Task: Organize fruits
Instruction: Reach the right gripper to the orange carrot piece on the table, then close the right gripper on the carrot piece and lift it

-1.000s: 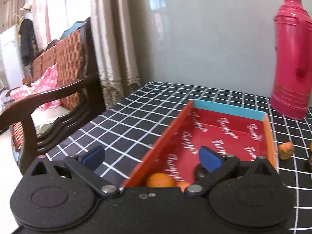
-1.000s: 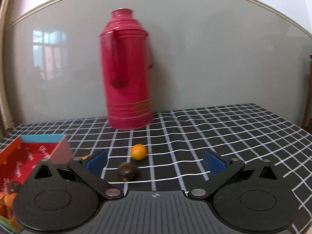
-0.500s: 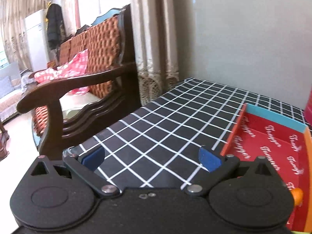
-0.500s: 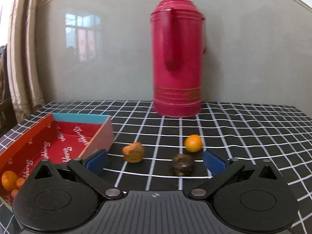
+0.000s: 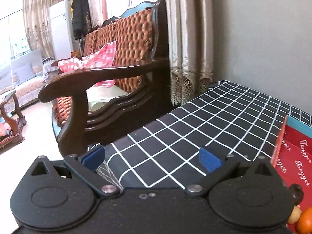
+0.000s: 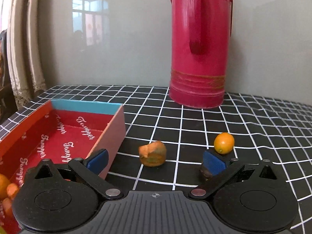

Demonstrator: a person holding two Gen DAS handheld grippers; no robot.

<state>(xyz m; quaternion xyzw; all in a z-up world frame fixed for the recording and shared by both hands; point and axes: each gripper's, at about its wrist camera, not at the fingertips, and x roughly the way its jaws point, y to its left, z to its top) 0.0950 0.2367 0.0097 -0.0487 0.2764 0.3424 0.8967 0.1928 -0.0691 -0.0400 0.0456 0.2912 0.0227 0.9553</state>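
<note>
My right gripper (image 6: 156,159) is open and empty, low over the checked table. An orange fruit chunk (image 6: 152,153) lies between its fingers, just ahead. A small round orange (image 6: 223,143) sits to the right and a dark fruit (image 6: 204,172) is partly hidden behind the right finger. The red box (image 6: 115,132) stands at the left with several orange fruits (image 6: 3,183) in its near end. My left gripper (image 5: 151,157) is open and empty over the table's left part; the red box (image 5: 292,156) and its fruits (image 5: 305,220) show at the right edge.
A tall red thermos (image 6: 198,44) stands at the back against the wall. A wooden armchair (image 5: 109,89) with woven back stands beside the table's left edge (image 5: 136,130), with curtains (image 5: 189,39) behind. The black checked tablecloth (image 6: 253,120) stretches to the right.
The left gripper has swung left, away from the box, toward the armchair. The right gripper has swung left and closer to the loose fruits; the chunk now lies between its fingers.
</note>
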